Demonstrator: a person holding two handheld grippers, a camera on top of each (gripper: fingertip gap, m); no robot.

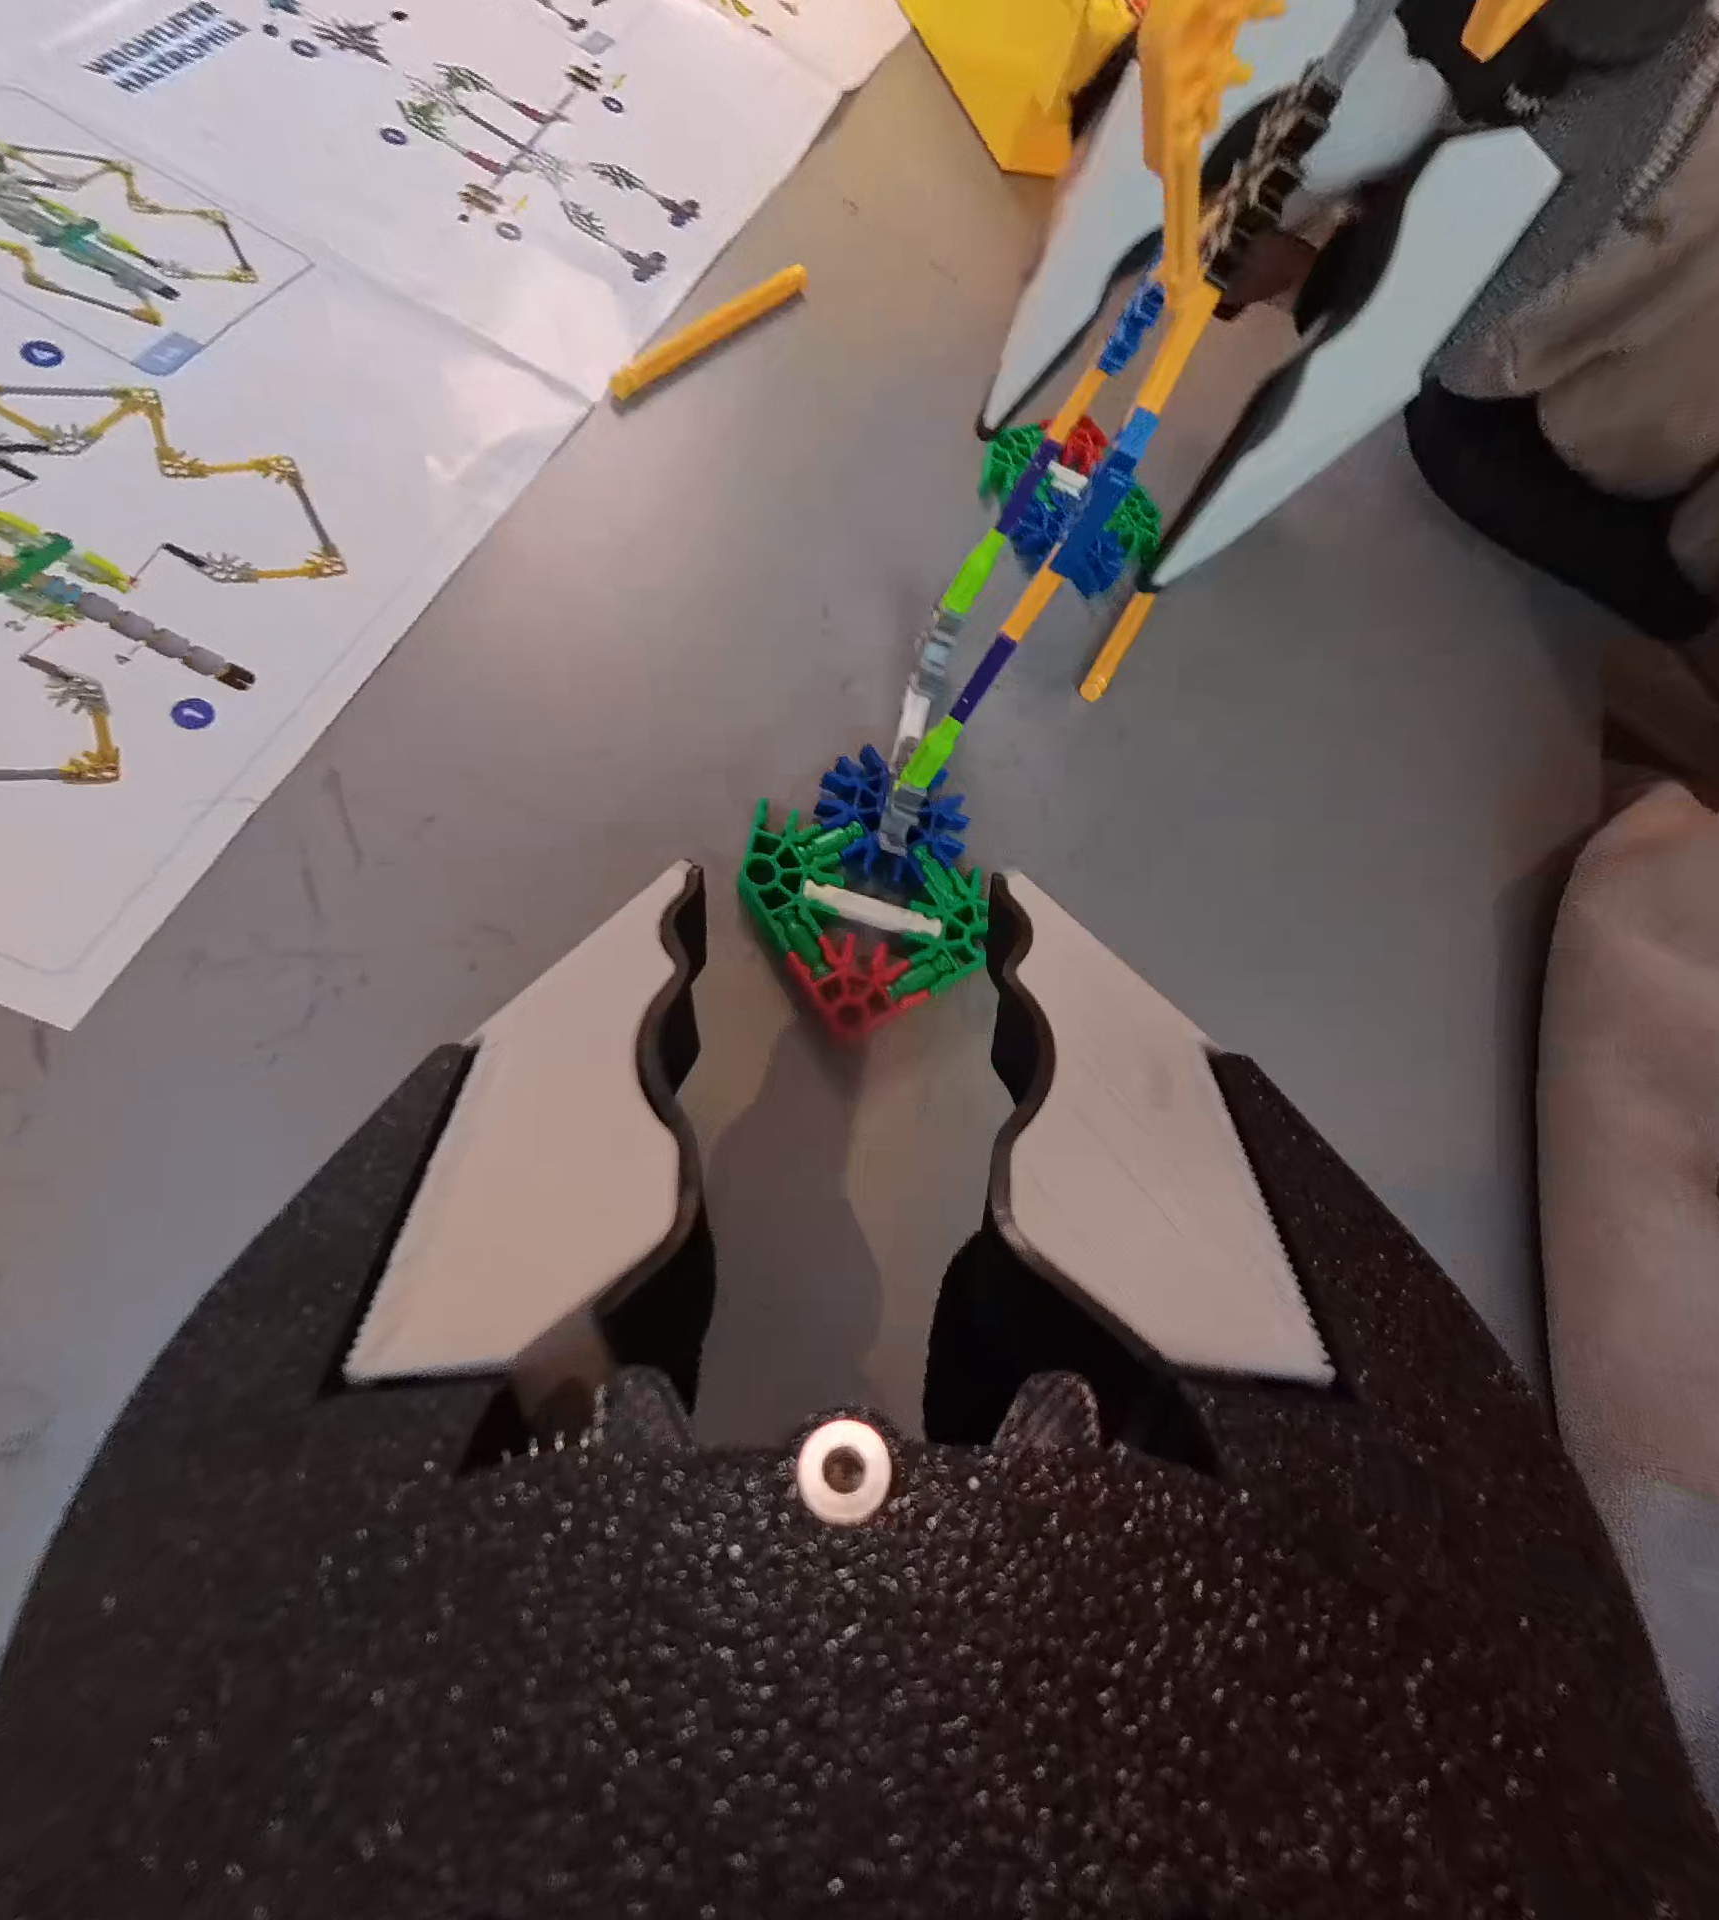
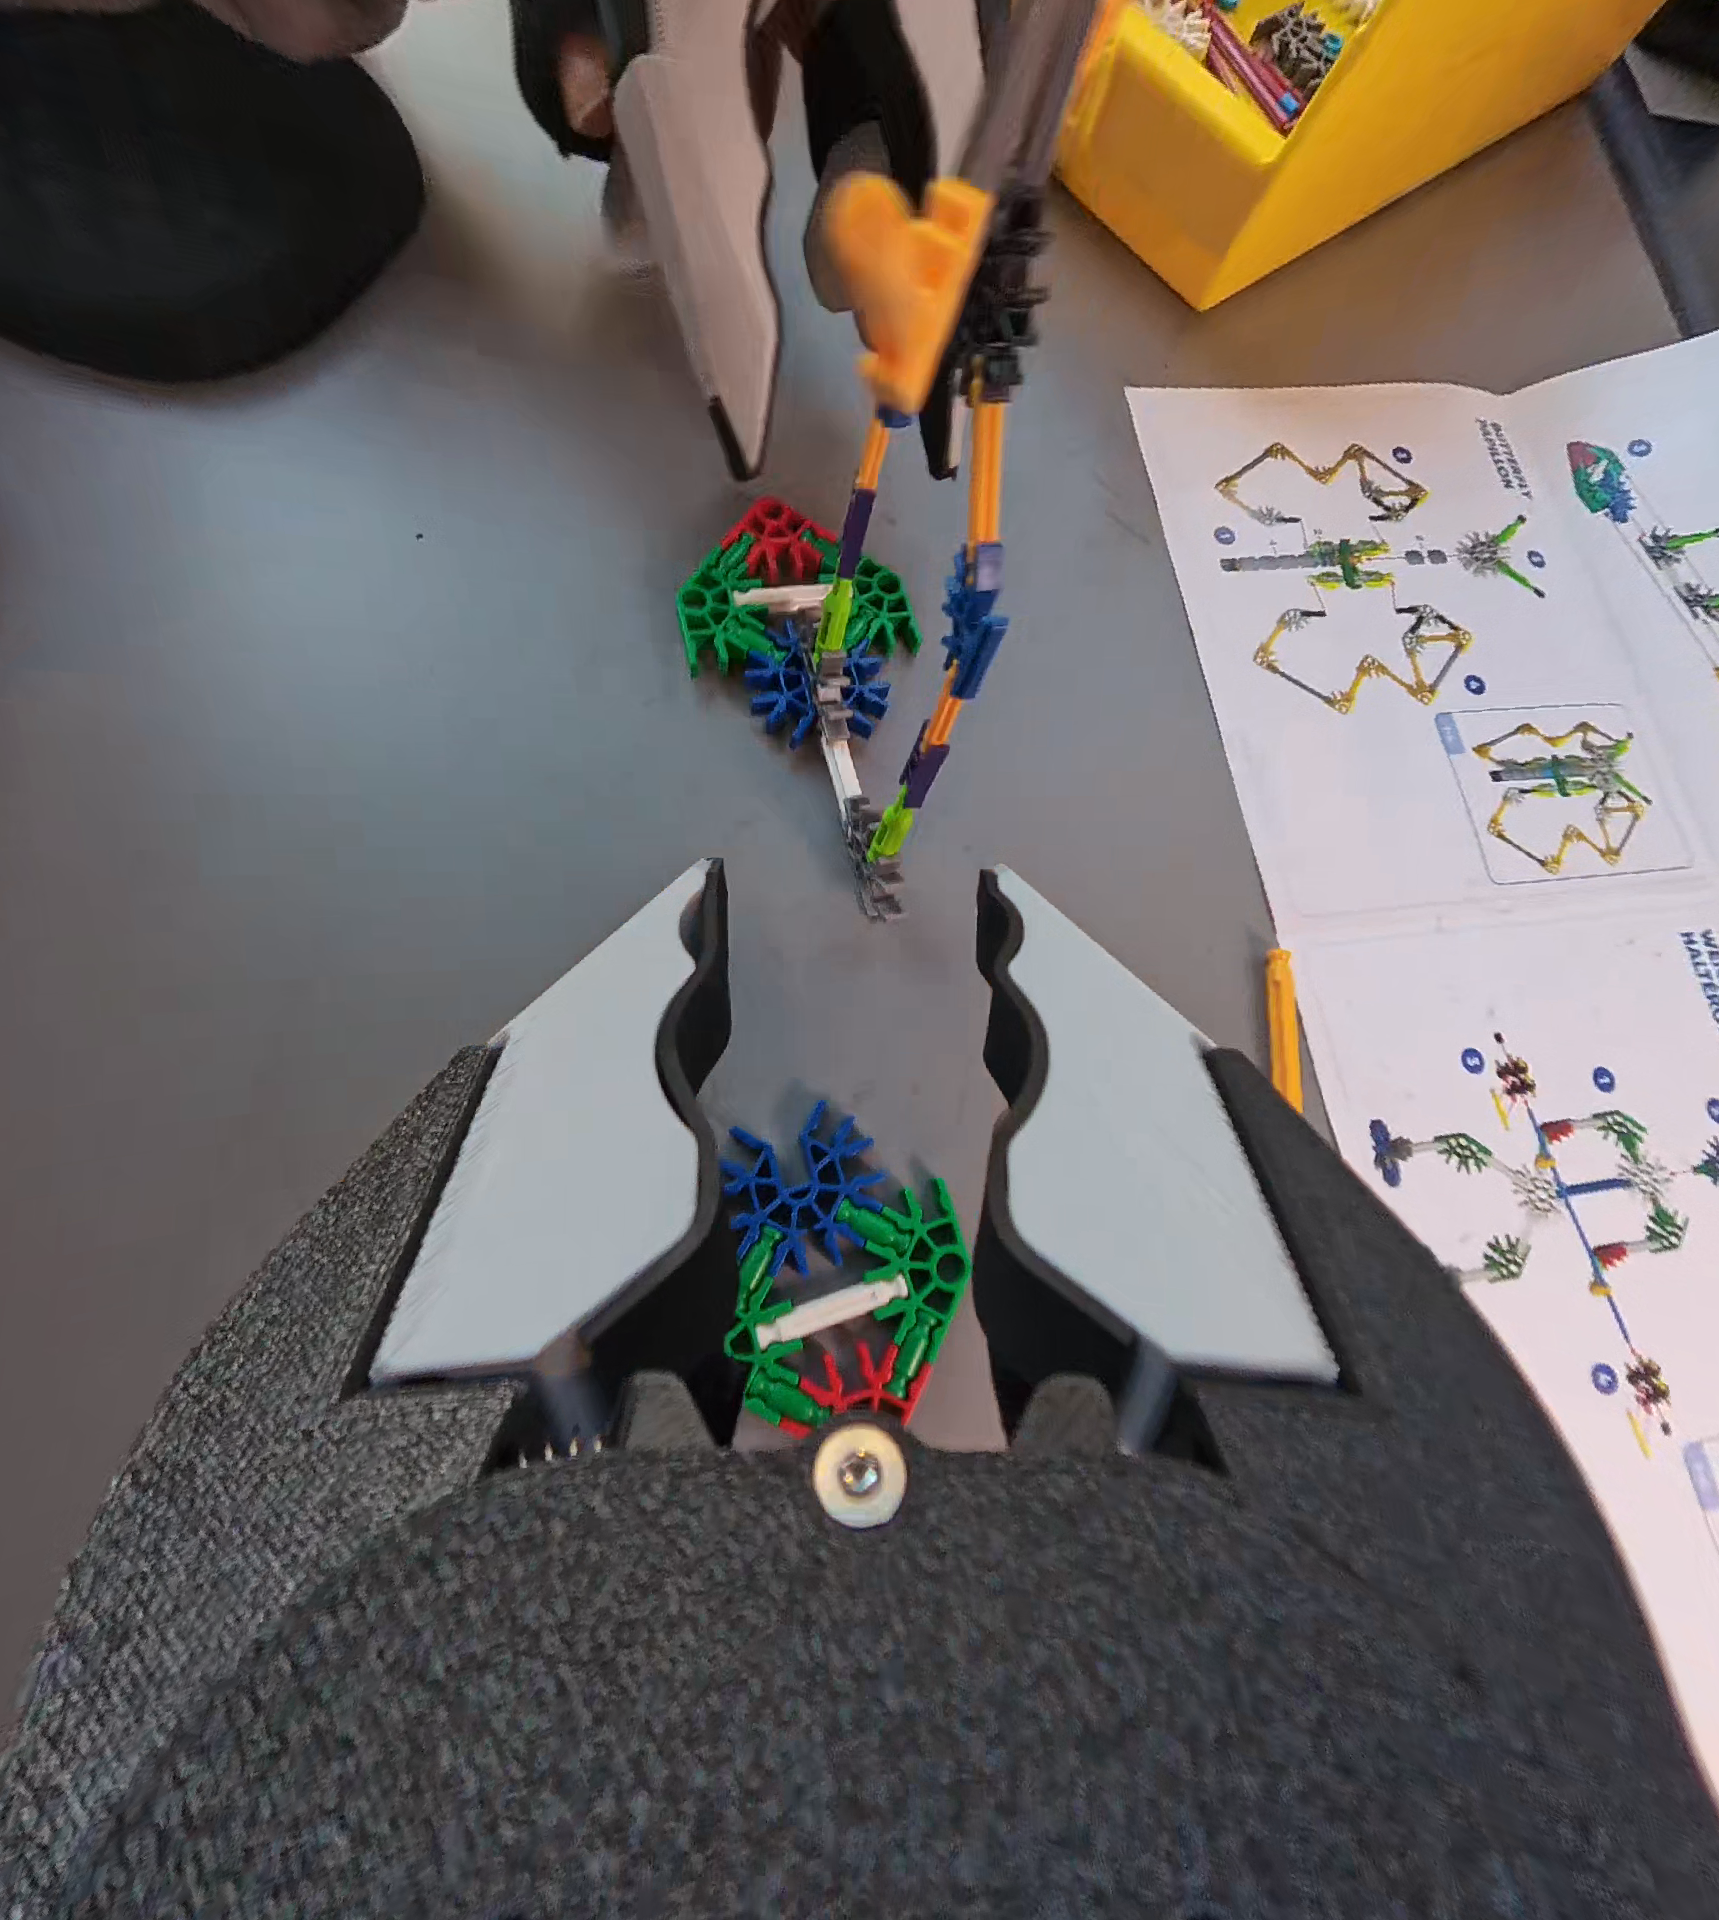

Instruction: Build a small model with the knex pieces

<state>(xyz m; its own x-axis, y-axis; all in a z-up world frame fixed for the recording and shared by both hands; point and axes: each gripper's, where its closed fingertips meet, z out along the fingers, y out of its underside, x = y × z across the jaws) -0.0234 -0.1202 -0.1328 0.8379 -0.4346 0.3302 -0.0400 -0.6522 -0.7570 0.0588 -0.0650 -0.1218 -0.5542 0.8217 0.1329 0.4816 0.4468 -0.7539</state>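
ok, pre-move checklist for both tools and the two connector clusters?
1. Left tool open: ok.
2. Right tool open: ok.
3. First cluster between left tool's tips: ok.
4. Second cluster deep between right tool's fingers: ok.
5. Second cluster joined to the rod chain: cannot tell.
6. Loose yellow rod clear of both tools: ok.

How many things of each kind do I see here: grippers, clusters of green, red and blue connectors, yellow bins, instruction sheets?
Grippers: 2, the left gripper and the right gripper
Clusters: 2, one farther off, one between the right fingers
Bin: 1
Sheet: 1
Total: 6
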